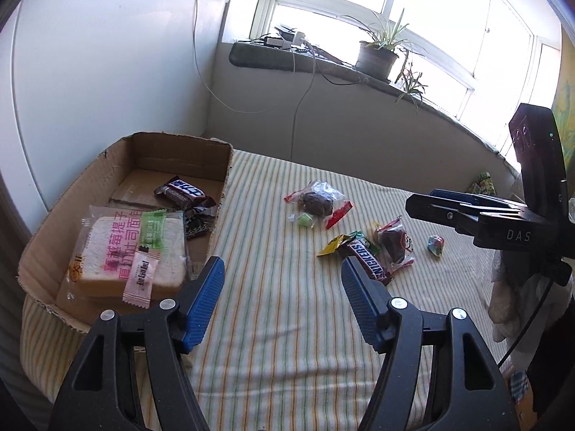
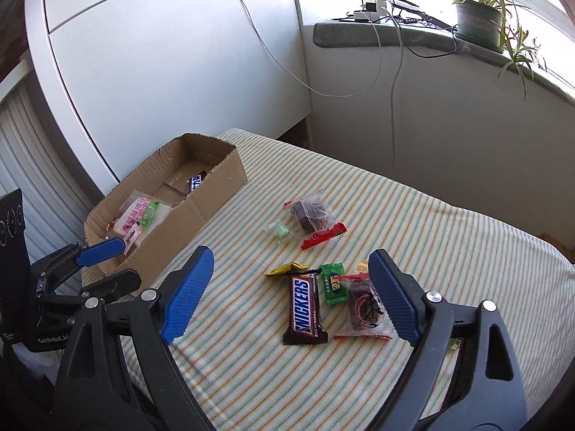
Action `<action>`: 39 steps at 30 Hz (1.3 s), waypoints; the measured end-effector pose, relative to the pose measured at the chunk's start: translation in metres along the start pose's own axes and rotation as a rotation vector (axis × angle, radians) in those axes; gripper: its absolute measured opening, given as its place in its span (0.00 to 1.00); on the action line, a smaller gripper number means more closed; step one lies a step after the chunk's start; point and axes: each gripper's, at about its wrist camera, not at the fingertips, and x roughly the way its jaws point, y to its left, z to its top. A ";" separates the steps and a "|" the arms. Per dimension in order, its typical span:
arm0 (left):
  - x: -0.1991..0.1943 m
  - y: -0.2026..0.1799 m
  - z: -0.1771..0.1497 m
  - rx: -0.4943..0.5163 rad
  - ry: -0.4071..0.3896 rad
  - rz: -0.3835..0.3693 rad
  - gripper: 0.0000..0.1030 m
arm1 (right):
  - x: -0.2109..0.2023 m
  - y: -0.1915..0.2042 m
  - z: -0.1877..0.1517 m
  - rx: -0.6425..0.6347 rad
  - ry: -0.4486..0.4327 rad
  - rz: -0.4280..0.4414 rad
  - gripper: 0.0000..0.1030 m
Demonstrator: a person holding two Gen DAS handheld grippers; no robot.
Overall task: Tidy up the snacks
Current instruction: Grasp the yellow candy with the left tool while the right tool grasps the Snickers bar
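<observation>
A cardboard box (image 1: 215, 165) (image 2: 215, 194) on the striped bed holds a bread pack (image 1: 125, 251), a pink sachet (image 1: 142, 280), a green sachet (image 1: 154, 230) and a dark chocolate bar (image 1: 185, 192). Loose on the bed lie a Snickers bar (image 2: 305, 309) (image 1: 370, 260), a green candy pack (image 2: 332, 283), a yellow wrapper (image 2: 285, 269), two dark cakes in clear red-edged wrappers (image 2: 312, 215) (image 2: 363, 310) and a small green sweet (image 2: 280, 231). My left gripper (image 1: 282, 269) is open and empty beside the box. My right gripper (image 2: 289, 256) is open and empty above the Snickers pile.
The striped bed cover (image 2: 431, 222) fills the middle. A white cupboard (image 2: 161, 54) stands behind the box. A window sill (image 1: 323, 61) carries potted plants (image 1: 377, 55), a power strip and hanging cables. A small foil sweet (image 1: 435, 245) and a green pack (image 1: 483, 183) lie far right.
</observation>
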 end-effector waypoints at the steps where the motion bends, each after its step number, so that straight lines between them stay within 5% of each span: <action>1: 0.003 -0.003 0.000 0.003 0.002 -0.010 0.65 | -0.002 -0.003 -0.004 0.001 -0.001 -0.001 0.88; 4: 0.013 -0.012 0.001 0.010 0.014 -0.040 0.64 | -0.005 -0.007 -0.018 -0.007 0.004 0.008 0.87; 10: 0.037 -0.027 0.003 0.022 0.067 -0.127 0.40 | 0.012 -0.005 -0.040 -0.044 0.078 0.049 0.61; 14: 0.059 -0.034 0.006 0.028 0.104 -0.161 0.36 | 0.031 -0.004 -0.051 -0.046 0.124 0.071 0.47; 23: 0.102 -0.039 0.013 0.034 0.159 -0.168 0.36 | 0.059 -0.006 -0.053 -0.036 0.155 0.070 0.45; 39: 0.136 -0.037 0.021 0.041 0.222 -0.174 0.15 | 0.081 -0.009 -0.053 -0.042 0.202 0.058 0.33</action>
